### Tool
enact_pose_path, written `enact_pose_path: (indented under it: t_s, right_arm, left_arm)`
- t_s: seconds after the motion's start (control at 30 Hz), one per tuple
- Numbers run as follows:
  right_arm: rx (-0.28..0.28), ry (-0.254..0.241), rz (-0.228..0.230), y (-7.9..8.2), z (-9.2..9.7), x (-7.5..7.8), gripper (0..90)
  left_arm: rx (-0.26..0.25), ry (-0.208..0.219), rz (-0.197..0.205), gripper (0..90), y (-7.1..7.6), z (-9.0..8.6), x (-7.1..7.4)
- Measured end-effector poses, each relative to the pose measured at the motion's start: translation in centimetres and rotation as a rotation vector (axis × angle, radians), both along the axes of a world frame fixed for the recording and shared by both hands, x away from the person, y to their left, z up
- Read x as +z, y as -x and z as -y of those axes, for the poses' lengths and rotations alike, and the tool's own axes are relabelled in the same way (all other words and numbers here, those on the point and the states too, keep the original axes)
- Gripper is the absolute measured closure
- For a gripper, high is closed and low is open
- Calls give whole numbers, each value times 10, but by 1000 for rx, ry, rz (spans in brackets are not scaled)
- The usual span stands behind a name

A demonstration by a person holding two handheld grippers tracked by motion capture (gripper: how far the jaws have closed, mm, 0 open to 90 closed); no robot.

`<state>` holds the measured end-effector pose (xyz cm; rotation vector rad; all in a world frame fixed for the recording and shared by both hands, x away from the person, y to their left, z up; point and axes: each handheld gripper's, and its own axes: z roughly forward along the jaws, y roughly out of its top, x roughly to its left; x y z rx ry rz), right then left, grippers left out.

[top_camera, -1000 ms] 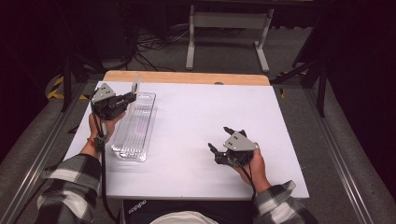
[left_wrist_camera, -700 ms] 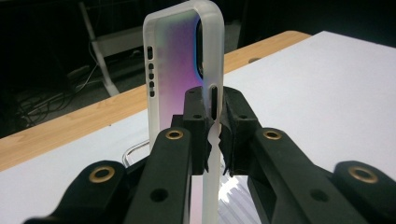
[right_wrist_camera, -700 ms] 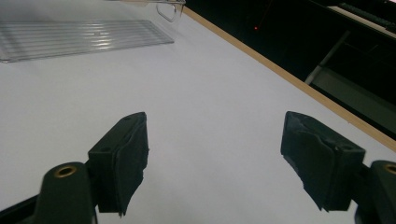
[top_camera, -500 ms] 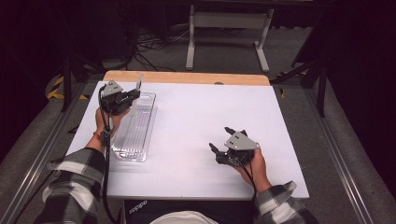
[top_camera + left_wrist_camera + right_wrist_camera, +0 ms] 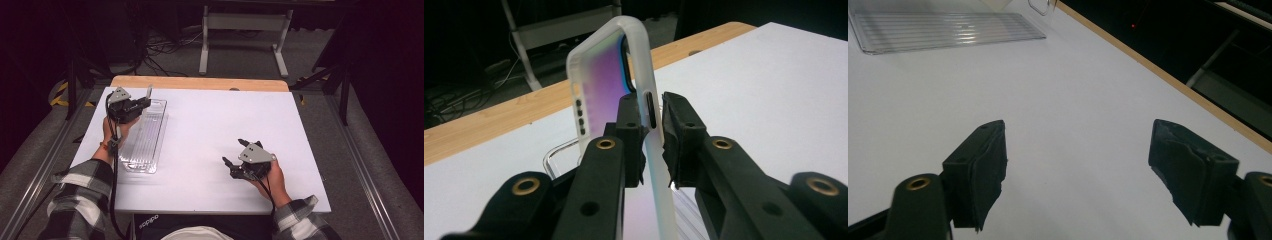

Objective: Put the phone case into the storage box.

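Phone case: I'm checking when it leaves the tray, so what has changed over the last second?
The left gripper has carried the phone case from mid-tray toward the far end of the clear tray, holding it upright. Its jaws have just opened slightly but remain on the case's edge. The right gripper, open, and the tray stayed put.

White table, grey metal stand behind

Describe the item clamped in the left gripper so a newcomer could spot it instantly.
Start at the white table and go to its far left corner, where a clear ribbed tray lies. Above the tray's far end, the left gripper pinches a frosted phone case by its edge, upright, shimmering purple inside.
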<state>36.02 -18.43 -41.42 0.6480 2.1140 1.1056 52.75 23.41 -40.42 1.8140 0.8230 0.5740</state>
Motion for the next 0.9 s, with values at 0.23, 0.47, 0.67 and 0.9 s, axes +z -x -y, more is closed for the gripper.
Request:
enact_pose_path:
  t_s: [0.23, 0.47, 0.67, 0.9]
  right_arm:
    - [8, 1, 1, 0, 0, 0, 242]
    - [16, 4, 4, 1, 1, 1, 244]
    - [20, 8, 2, 1, 0, 1, 244]
    - [22, 12, 7, 1, 0, 1, 245]
  left_arm:
    - [-20, -92, 12, 742, -1, 13, 1]
    - [-23, -89, 27, 663, -1, 14, 1]
    - [-12, -81, 29, 562, -1, 13, 1]
    - [-11, -73, 44, 570, 1, 11, 3]
